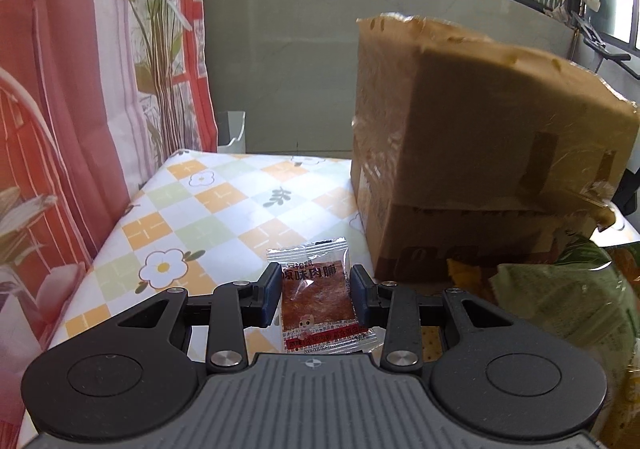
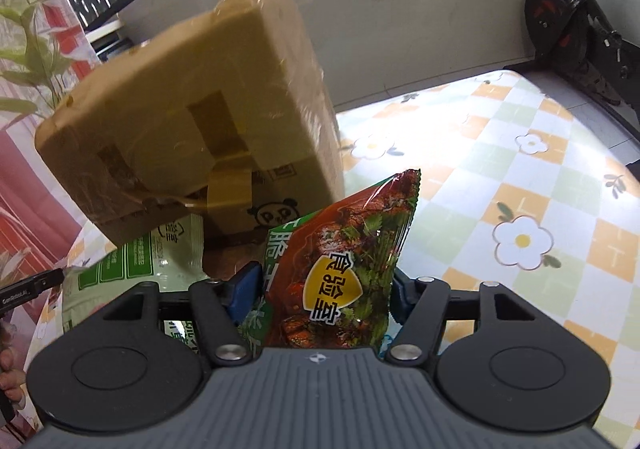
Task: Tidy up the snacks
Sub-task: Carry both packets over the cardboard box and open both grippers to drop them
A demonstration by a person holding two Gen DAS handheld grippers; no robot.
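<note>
A small clear packet of red-brown jerky (image 1: 318, 301) sits between the two fingers of my left gripper (image 1: 314, 277), which is shut on its sides above the checked tablecloth (image 1: 208, 209). In the right wrist view a red and green snack bag (image 2: 352, 233) stands tilted upward between the blue pads (image 2: 244, 289) of my right gripper (image 2: 324, 281), and the pads press on its lower part. A green and white snack bag (image 2: 136, 265) lies to its left, partly under a taped cardboard box (image 2: 192, 121). The same bag (image 1: 560, 301) shows at the right of the left wrist view.
The cardboard box (image 1: 480, 153) stands tilted on the table, close in front of both grippers. A flowered curtain (image 1: 80, 109) hangs along the table's left edge. An exercise bike (image 2: 572, 21) stands beyond the far right corner. Tablecloth (image 2: 520, 169) stretches right of the box.
</note>
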